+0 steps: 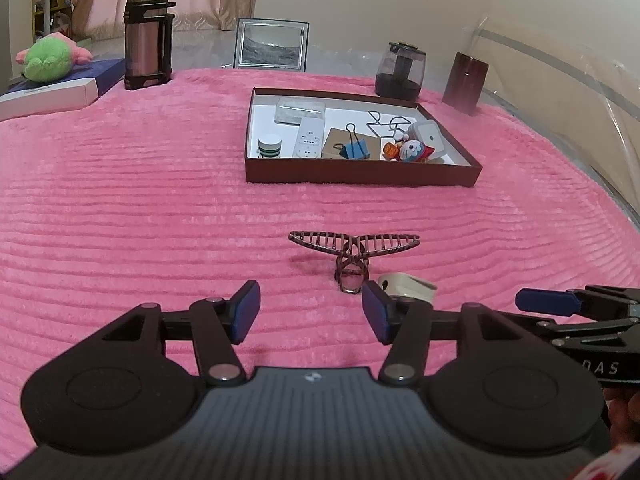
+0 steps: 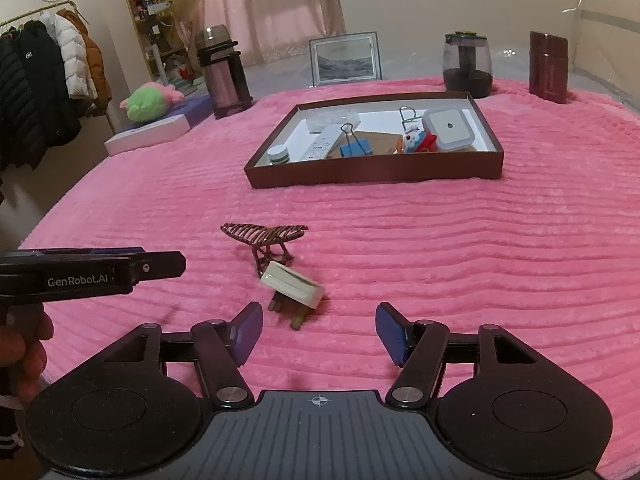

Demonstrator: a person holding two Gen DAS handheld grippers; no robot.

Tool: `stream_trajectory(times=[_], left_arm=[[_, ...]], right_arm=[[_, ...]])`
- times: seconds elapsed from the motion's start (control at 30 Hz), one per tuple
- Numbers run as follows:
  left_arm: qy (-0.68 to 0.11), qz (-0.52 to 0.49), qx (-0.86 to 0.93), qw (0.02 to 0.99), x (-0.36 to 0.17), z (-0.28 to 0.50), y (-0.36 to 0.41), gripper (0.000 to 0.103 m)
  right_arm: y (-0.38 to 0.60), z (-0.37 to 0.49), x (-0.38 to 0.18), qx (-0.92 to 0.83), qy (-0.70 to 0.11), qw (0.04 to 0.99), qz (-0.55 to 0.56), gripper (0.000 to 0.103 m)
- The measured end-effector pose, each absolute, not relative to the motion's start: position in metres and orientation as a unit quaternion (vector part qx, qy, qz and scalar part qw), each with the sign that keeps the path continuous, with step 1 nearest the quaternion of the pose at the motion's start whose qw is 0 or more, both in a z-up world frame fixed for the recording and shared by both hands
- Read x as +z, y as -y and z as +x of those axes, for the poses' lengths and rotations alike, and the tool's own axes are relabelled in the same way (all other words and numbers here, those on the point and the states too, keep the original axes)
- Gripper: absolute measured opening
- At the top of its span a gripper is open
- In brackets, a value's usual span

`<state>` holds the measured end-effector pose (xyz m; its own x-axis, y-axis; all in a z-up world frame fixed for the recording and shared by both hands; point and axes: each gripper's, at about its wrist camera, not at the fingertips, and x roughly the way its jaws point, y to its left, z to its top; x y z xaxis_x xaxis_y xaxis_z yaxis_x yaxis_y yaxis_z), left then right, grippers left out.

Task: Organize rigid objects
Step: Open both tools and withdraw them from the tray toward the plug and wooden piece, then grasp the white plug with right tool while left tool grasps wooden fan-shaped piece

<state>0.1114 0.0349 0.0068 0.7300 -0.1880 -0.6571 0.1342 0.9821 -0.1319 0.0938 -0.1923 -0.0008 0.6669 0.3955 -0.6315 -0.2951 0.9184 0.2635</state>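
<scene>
A brown striped hair claw clip stands on the pink blanket just ahead of my open, empty left gripper; it also shows in the right wrist view. A white three-pin plug adapter lies beside the clip, close in front of my open, empty right gripper, and is partly hidden behind my left gripper's right finger. Farther back, a brown tray holds a binder clip, a small remote, a toy figure and other small items.
At the far edge stand a thermos, a picture frame, a dark jar and a maroon cup. A plush toy on a flat box lies at far left. The pink blanket covers the surface.
</scene>
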Motion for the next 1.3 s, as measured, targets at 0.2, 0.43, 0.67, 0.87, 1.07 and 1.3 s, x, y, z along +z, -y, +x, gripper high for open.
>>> stream_trajectory(times=[0.2, 0.43, 0.67, 0.87, 1.07, 1.3], left_arm=[[-0.357, -0.03, -0.083, 0.93, 0.005, 0.114, -0.035, 0.055], [-0.355, -0.023, -0.08, 0.931, 0.003, 0.12, -0.039, 0.058], [-0.355, -0.024, -0.079, 0.931, -0.002, 0.128, -0.044, 0.059], [-0.356, -0.011, -0.074, 0.931, -0.009, 0.135, -0.05, 0.059], [-0.358, -0.02, -0.077, 0.93, -0.016, 0.143, -0.057, 0.059], [-0.361, -0.024, -0.082, 0.929, -0.023, 0.149, -0.061, 0.059]], right_arm=[[0.19, 0.098, -0.004, 0.187, -0.367, 0.908, 0.074, 0.062], [0.186, 0.108, -0.01, 0.186, -0.374, 0.905, 0.085, 0.062], [0.177, 0.12, -0.018, 0.186, -0.382, 0.9, 0.098, 0.062], [0.17, 0.133, -0.026, 0.179, -0.399, 0.89, 0.127, 0.062], [0.164, 0.146, -0.031, 0.17, -0.404, 0.885, 0.155, 0.062], [0.158, 0.158, -0.038, 0.155, -0.417, 0.879, 0.172, 0.062]])
